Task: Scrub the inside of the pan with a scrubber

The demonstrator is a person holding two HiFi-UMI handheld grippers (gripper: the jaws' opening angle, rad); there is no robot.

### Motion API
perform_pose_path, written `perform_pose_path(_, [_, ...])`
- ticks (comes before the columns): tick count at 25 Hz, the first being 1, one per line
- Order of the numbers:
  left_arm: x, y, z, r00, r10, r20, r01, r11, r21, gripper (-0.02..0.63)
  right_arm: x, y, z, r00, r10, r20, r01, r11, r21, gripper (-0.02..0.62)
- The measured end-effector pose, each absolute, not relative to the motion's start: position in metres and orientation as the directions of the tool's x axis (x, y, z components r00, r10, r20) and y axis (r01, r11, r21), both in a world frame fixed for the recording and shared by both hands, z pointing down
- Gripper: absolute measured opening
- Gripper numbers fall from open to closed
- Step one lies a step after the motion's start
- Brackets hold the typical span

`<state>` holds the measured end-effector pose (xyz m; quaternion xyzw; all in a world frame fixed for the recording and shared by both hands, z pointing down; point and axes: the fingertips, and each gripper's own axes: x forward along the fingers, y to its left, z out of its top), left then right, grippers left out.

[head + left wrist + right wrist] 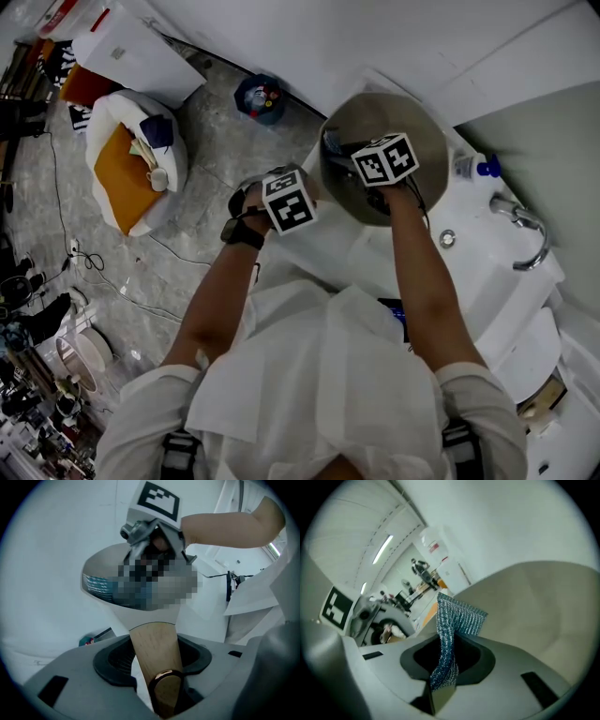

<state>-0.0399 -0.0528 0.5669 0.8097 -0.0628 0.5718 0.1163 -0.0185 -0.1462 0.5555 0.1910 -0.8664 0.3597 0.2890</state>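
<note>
A round grey pan (pixel 427 127) is held over the white sink (pixel 487 272). In the left gripper view its light wooden handle (pixel 157 648) runs between the jaws of my left gripper (pixel 157 663), which is shut on it. The pan's bowl (pixel 140 613) tilts beyond. My right gripper (pixel 373 169) reaches into the pan. In the right gripper view it (pixel 445 667) is shut on a blue-silver mesh scrubber (pixel 452 620) that stands up from the jaws beside the pan's inner wall (pixel 534 611). Whether the scrubber touches the wall I cannot tell.
A chrome faucet (pixel 527 225), a drain (pixel 447 238) and a blue-capped bottle (pixel 473 167) are at the sink. On the stone floor to the left lie a white bag with orange cloth (pixel 131 173), a blue object (pixel 262 98) and cables (pixel 89 262).
</note>
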Motion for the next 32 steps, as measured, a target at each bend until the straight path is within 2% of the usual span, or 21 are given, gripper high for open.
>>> perform_pose_path(4, [-0.04, -0.051, 0.566, 0.348, 0.03, 0.937, -0.252, -0.96, 0.124, 0.244, 0.005, -0.206, 0.553, -0.694, -0.427, 0.579, -0.719, 0.444, -0.534, 0.06])
perform_pose_path(8, [-0.04, -0.05, 0.566, 0.349, 0.03, 0.937, -0.26, -0.957, 0.128, 0.242, 0.055, -0.247, 0.551, -0.513, -0.654, 0.556, -0.82, 0.181, -0.542, 0.058])
perform_pose_path(12, [-0.04, -0.049, 0.566, 0.349, 0.034, 0.936, -0.267, -0.954, 0.134, 0.242, 0.12, -0.257, 0.547, -0.294, -0.766, 0.572, -0.878, -0.021, -0.478, 0.055])
perform_pose_path(17, [-0.039, -0.051, 0.566, 0.345, 0.043, 0.938, -0.275, -0.95, 0.145, 0.24, 0.18, -0.233, 0.541, -0.06, -0.807, 0.588, -0.89, -0.223, -0.398, 0.051])
perform_pose_path(19, [-0.039, -0.051, 0.566, 0.345, 0.048, 0.938, -0.274, -0.95, 0.149, 0.239, 0.189, -0.226, 0.542, -0.007, -0.817, 0.576, -0.888, -0.26, -0.38, 0.051])
perform_pose_path(21, [-0.038, -0.051, 0.566, 0.343, 0.049, 0.938, -0.27, -0.951, 0.149, 0.239, 0.184, -0.231, 0.543, -0.033, -0.826, 0.562, -0.887, -0.235, -0.397, 0.051])
perform_pose_path(23, [-0.038, -0.051, 0.566, 0.339, 0.05, 0.939, -0.267, -0.952, 0.147, 0.239, 0.167, -0.244, 0.545, -0.124, -0.825, 0.551, -0.893, -0.149, -0.425, 0.052])
perform_pose_path(27, [-0.037, -0.051, 0.567, 0.337, 0.05, 0.94, -0.264, -0.953, 0.145, 0.239, 0.103, -0.259, 0.548, -0.348, -0.751, 0.562, -0.925, 0.175, -0.338, 0.054])
perform_pose_path(30, [-0.037, -0.053, 0.567, 0.339, 0.048, 0.94, -0.267, -0.953, 0.144, 0.239, 0.046, -0.246, 0.55, -0.509, -0.645, 0.57, -0.859, 0.423, -0.289, 0.052])
perform_pose_path(32, [-0.037, -0.053, 0.567, 0.341, 0.048, 0.939, -0.268, -0.952, 0.147, 0.239, 0.019, -0.229, 0.55, -0.592, -0.582, 0.558, -0.8, 0.507, -0.32, 0.052])
